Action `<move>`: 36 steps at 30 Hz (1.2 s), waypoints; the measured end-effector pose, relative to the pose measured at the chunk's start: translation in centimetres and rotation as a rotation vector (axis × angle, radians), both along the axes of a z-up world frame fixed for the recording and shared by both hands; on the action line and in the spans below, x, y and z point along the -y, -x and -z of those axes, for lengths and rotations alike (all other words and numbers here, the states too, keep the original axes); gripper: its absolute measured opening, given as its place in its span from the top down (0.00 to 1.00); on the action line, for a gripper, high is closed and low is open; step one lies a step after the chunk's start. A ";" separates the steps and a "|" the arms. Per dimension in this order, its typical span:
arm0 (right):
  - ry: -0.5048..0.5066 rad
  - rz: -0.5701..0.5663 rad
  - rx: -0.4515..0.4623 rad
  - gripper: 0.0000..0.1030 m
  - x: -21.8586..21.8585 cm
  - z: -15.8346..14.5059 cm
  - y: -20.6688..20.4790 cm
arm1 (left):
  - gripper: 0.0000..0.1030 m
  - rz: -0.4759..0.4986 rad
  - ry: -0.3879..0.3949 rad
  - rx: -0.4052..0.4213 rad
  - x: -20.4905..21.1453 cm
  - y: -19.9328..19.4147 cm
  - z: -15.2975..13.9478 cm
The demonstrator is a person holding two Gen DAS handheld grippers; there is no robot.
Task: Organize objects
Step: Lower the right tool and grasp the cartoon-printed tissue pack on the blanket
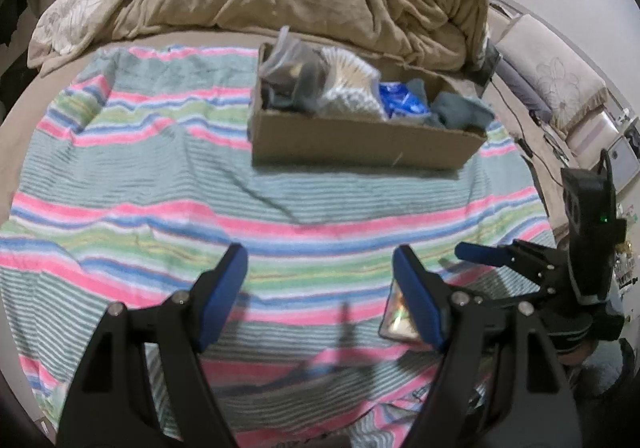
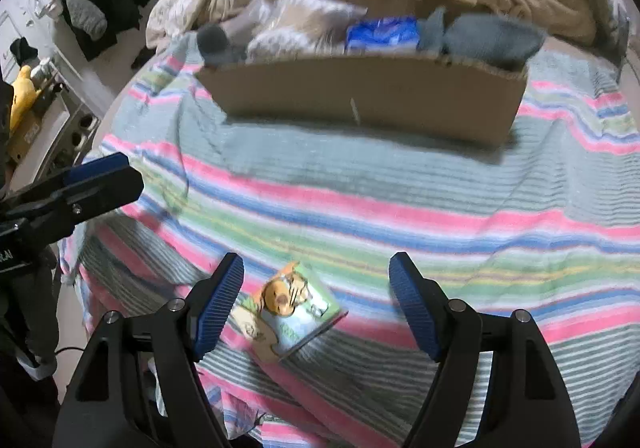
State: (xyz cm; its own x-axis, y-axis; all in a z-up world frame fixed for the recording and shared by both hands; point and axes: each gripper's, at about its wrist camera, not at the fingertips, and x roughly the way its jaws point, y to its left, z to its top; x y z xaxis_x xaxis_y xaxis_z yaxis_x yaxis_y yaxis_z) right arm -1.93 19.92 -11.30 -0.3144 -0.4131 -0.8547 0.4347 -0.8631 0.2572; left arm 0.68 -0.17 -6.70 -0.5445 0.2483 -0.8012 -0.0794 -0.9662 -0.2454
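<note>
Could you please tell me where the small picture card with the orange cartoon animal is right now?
In the right wrist view, the small picture card lies flat on the striped towel, between the open right claw fingers, nearer the left one.

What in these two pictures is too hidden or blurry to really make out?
- Small packet: in the left wrist view, mostly hidden behind the left gripper's finger; its picture shows only in the right wrist view, and the print is blurred.
- Cardboard box: contents smeared by blur in the right wrist view; its floor is hidden by the front wall.
- Striped towel: near edge cut off by the frame in both views.
</note>
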 end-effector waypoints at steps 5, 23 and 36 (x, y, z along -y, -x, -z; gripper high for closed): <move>-0.010 -0.010 0.039 0.24 0.4 1.2 -0.4 | 0.26 -0.005 0.003 0.027 0.3 -0.6 1.3; -0.041 -0.055 0.090 0.23 2.0 3.4 -1.4 | 0.26 -0.023 0.027 0.070 1.6 -2.4 3.5; -0.056 -0.058 0.020 0.34 1.5 1.9 -1.6 | 0.26 -0.019 0.036 0.051 1.4 -2.6 2.4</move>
